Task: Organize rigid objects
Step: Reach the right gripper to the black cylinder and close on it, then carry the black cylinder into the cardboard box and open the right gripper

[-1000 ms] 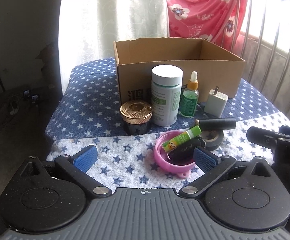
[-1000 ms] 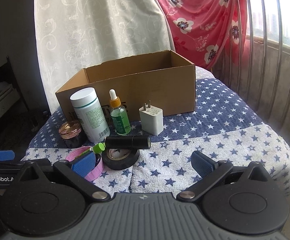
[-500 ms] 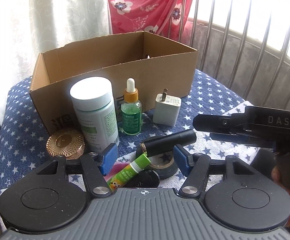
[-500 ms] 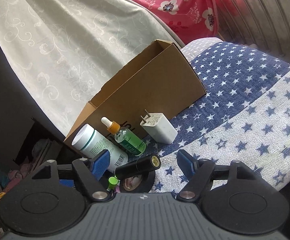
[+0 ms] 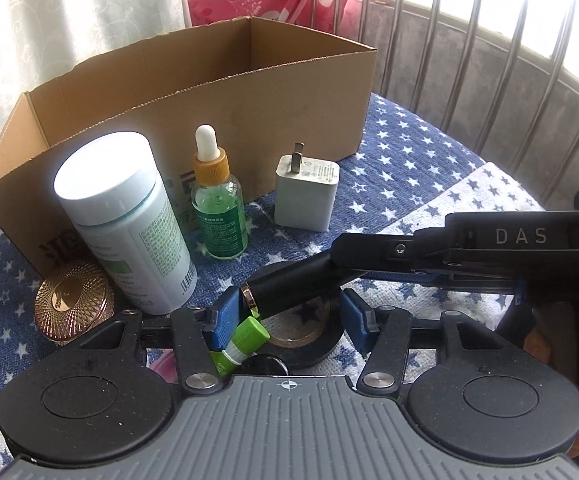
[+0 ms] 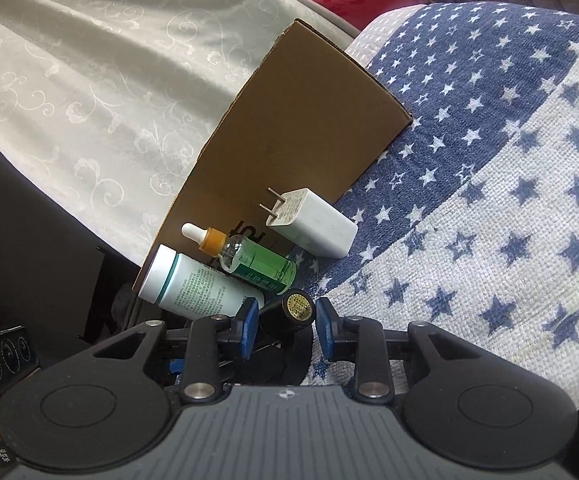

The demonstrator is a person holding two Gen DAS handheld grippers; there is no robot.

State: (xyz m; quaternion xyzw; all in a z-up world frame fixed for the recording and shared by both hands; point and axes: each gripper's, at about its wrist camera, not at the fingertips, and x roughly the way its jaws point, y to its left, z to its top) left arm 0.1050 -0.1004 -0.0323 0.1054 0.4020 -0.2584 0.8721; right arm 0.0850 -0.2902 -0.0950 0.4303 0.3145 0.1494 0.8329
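A black tube [image 5: 289, 288] lies across a black tape roll [image 5: 313, 350] on the star-patterned cloth. My right gripper [image 6: 285, 320] comes in from the right in the left wrist view. Its jaws are closing, and the blue pads sit against both sides of the tube's labelled end [image 6: 297, 308]. My left gripper [image 5: 289, 320] hangs over the tape roll with its jaws closing. The roll and the tube's gold-ringed end lie between its pads, and I see no firm press. A green glue stick [image 5: 241, 340] pokes up beside its left pad.
An open cardboard box [image 5: 249, 92] stands behind. In front of it are a white bottle [image 5: 129, 220], a green dropper bottle [image 5: 217, 208], a white charger [image 5: 305, 196] and a gold-lidded jar [image 5: 73, 304]. Metal railings [image 5: 489, 60] run along the right.
Both grippers have narrowed and moved in low over the items. The right one has rolled and dropped onto the black tube's end; the left has come close over the tape roll.
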